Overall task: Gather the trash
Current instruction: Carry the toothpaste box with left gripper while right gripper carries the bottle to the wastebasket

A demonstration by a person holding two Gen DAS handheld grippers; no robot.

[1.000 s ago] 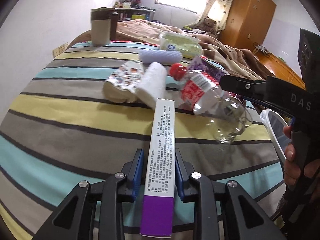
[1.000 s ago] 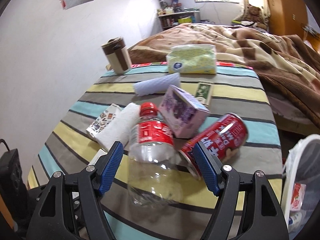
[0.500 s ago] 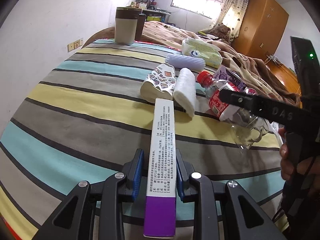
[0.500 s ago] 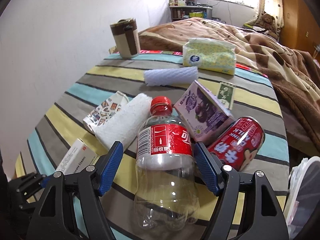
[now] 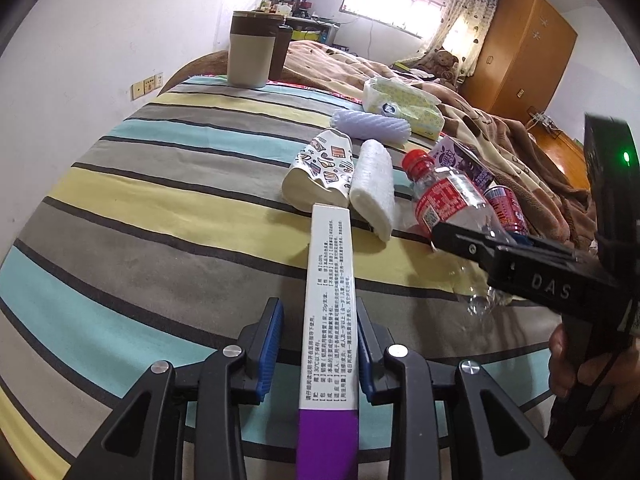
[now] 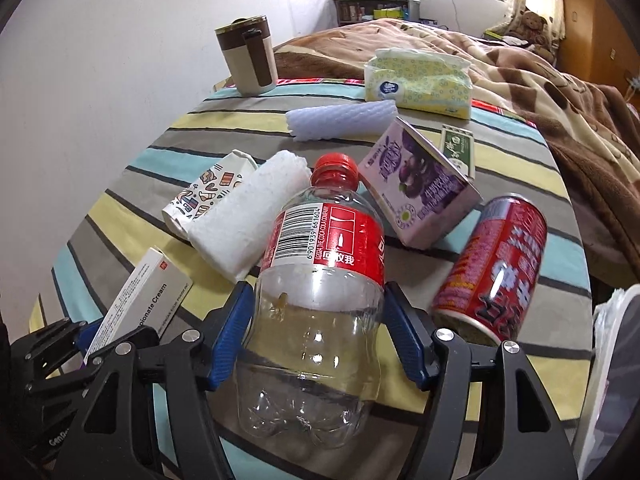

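My left gripper [image 5: 319, 334] is shut on a long white and purple cream box [image 5: 330, 312], held over the striped table [image 5: 140, 216]; the box also shows in the right wrist view [image 6: 148, 300]. My right gripper [image 6: 318, 322] has closed its blue pads against both sides of an empty clear cola bottle [image 6: 316, 304] with red cap and label, lying on the table; it shows in the left wrist view too [image 5: 448, 204]. A red can [image 6: 496, 264], a purple carton [image 6: 420, 192], a patterned paper cup [image 6: 208, 192] and a white foam roll [image 6: 248, 216] lie around it.
A lavender foam sleeve [image 6: 340, 118], a tissue pack [image 6: 416, 80], a small green packet [image 6: 458, 148] and a brown-and-cream mug [image 6: 248, 60] sit farther back. A white-lined bin [image 6: 612, 360] is at the right edge. A bed with a brown blanket [image 6: 520, 64] lies beyond.
My right gripper moved forward over the bottle and narrowed from wide open until its pads touch the bottle's sides. My left gripper, still holding the box, moved forward and lower over the table.
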